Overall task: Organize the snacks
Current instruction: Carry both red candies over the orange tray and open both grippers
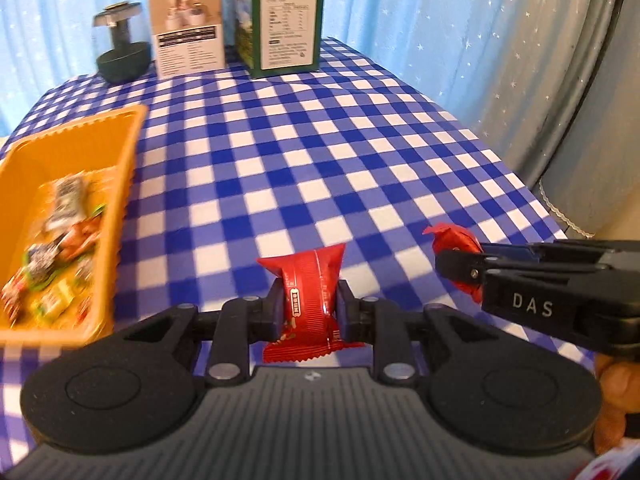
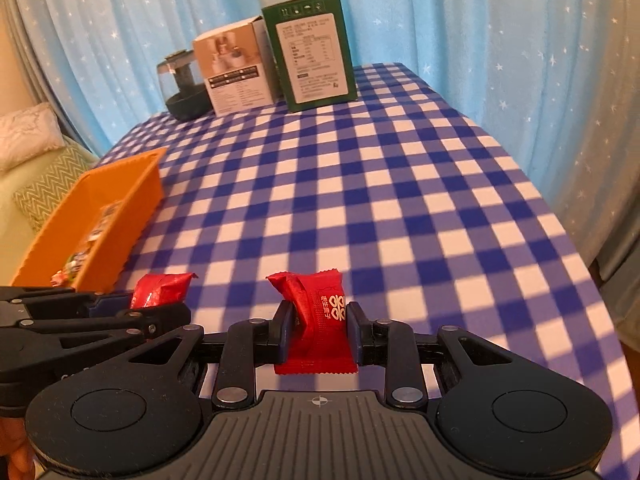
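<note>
1. The left gripper point(image 1: 307, 306) pinches a red snack packet point(image 1: 310, 296) above the checked tablecloth point(image 1: 360, 160).
2. The right gripper point(image 2: 320, 330) clamps another red packet point(image 2: 320, 316) (white print faces up).
3. The orange bin point(image 1: 120, 184), far left, holds mixed snacks point(image 1: 56, 256).

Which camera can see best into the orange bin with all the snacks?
The left wrist view. There the orange bin is close and seen from above, so the pile of snacks inside shows, though blurred. The right wrist view shows the bin farther off and more from the side, with only a few snacks peeking out.
</note>
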{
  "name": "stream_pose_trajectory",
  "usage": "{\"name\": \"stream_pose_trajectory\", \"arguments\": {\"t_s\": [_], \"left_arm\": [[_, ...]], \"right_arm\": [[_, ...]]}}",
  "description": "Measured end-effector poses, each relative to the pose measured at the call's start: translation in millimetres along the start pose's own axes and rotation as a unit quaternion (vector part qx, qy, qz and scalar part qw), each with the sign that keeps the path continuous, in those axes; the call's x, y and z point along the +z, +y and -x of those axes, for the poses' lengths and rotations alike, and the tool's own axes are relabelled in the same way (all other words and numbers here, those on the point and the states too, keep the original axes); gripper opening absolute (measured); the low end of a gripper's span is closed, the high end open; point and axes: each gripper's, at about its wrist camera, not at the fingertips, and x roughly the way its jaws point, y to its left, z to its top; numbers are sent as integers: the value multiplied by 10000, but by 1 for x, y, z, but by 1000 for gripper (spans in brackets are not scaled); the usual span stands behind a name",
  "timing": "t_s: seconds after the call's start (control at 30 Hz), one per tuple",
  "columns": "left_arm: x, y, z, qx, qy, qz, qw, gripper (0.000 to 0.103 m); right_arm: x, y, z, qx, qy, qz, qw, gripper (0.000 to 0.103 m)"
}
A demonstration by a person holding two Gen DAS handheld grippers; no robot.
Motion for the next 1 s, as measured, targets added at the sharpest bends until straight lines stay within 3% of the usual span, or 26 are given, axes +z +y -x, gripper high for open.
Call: {"name": "stream_pose_trajectory", "arguments": {"t_s": [0.47, 1.0], "left_arm": [[-56, 38, 96, 290, -252, 447, 9983, 22], [-76, 106, 166, 780, -552, 819, 9920, 22]], "right_arm": [[-46, 64, 58, 220, -68, 215, 9995, 29], [-53, 150, 66, 673, -68, 854, 9941, 29]]}}
